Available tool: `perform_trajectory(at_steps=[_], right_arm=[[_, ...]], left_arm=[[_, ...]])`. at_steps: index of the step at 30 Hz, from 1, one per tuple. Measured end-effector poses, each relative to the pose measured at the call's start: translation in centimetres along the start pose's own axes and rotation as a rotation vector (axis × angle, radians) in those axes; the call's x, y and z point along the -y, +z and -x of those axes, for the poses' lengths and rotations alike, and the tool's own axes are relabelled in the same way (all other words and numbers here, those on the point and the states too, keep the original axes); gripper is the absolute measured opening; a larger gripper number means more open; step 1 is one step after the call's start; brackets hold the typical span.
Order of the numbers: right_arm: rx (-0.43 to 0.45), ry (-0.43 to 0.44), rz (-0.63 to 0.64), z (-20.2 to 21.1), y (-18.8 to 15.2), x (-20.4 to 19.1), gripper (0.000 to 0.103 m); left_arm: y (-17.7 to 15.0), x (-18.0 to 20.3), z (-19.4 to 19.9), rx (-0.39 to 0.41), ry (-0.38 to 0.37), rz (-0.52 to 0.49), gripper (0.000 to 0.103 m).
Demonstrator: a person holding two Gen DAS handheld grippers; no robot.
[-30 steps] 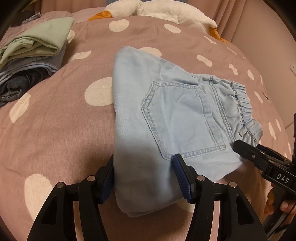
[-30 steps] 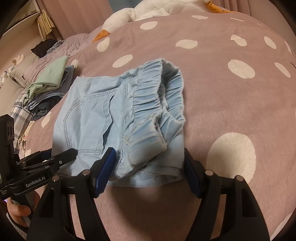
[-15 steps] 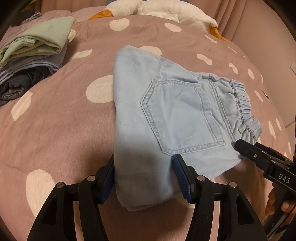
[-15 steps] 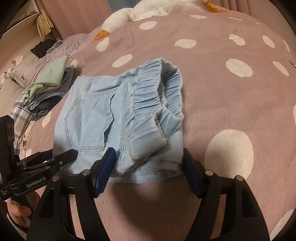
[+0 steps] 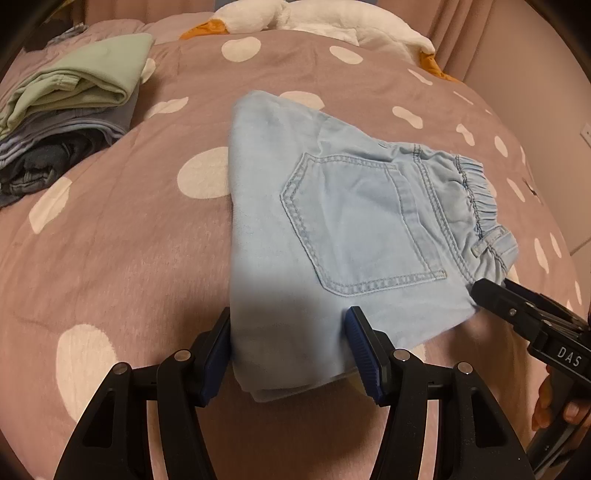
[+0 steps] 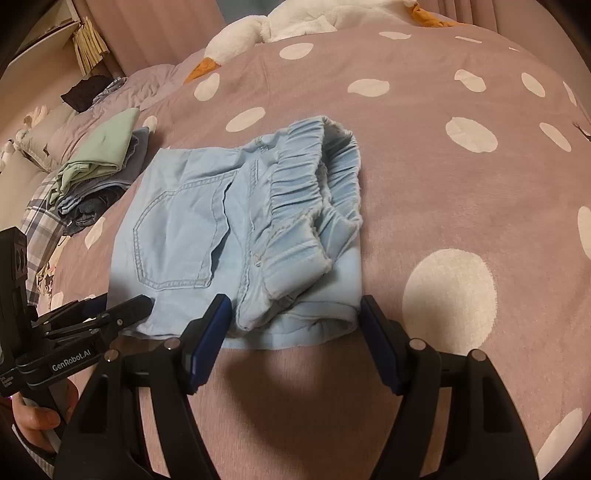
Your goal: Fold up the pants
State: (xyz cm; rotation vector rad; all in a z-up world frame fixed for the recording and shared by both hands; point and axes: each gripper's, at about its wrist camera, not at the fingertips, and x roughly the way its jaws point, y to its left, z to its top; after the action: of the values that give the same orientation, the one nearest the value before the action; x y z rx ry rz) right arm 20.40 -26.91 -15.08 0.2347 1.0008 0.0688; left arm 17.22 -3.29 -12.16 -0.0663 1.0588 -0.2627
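Note:
Light-blue denim pants (image 5: 332, 221) lie folded into a compact rectangle on the pink dotted bedcover (image 5: 110, 240), back pocket up. My left gripper (image 5: 288, 325) stands open astride the near corner at the folded end, its blue pads on either side of the cloth and not pinching it. In the right wrist view the pants (image 6: 184, 229) show their elastic waistband (image 6: 306, 192) bunched on top. My right gripper (image 6: 295, 314) is open over the waistband end's near edge. Each gripper shows in the other's view: the right gripper (image 5: 491, 291) and the left gripper (image 6: 125, 314).
A stack of folded clothes (image 5: 74, 110), pale green on top, sits at the far left of the bed; it is also in the right wrist view (image 6: 96, 173). A white plush goose (image 5: 295, 18) lies along the far edge. A hand (image 6: 33, 417) holds the left gripper's handle.
In both views the near edge of the pants sits slightly farther from the camera than before. The jaws keep the same width and the pants keep their shape.

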Motion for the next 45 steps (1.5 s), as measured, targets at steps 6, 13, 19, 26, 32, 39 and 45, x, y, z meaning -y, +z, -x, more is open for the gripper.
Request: perform_trajectory(at_steps=[6,13,19,26,32,39,45], right_arm=[[-0.001,-0.002,0.0,0.08,-0.02,0.0,0.072],[-0.002,-0.003,0.004,0.23,0.01,-0.07,0.072],[-0.003,-0.004,0.004,0.3,0.02,0.0,0.072],[-0.002,-0.004,0.003,0.36,0.0,0.02,0.072],[-0.002,-0.004,0.004,0.31,0.01,-0.03,0.072],[-0.002,-0.005,0.005,0.36,0.01,0.03,0.072],[-0.002,-0.004,0.005,0.54,-0.05,0.1,0.072]], left_arm=[[-0.14,0.04,0.14,-0.001,0.003,0.0,0.059],[-0.15,0.04,0.17,-0.001,0.003,0.001,0.059],[-0.16,0.07,0.18,-0.001,0.003,0.001,0.059],[-0.19,0.03,0.21,-0.001,0.003,0.0,0.059],[-0.19,-0.01,0.21,-0.002,0.003,0.0,0.059],[-0.22,-0.03,0.25,-0.002,0.003,0.001,0.059],[-0.25,-0.14,0.32,-0.003,0.007,0.002,0.059]])
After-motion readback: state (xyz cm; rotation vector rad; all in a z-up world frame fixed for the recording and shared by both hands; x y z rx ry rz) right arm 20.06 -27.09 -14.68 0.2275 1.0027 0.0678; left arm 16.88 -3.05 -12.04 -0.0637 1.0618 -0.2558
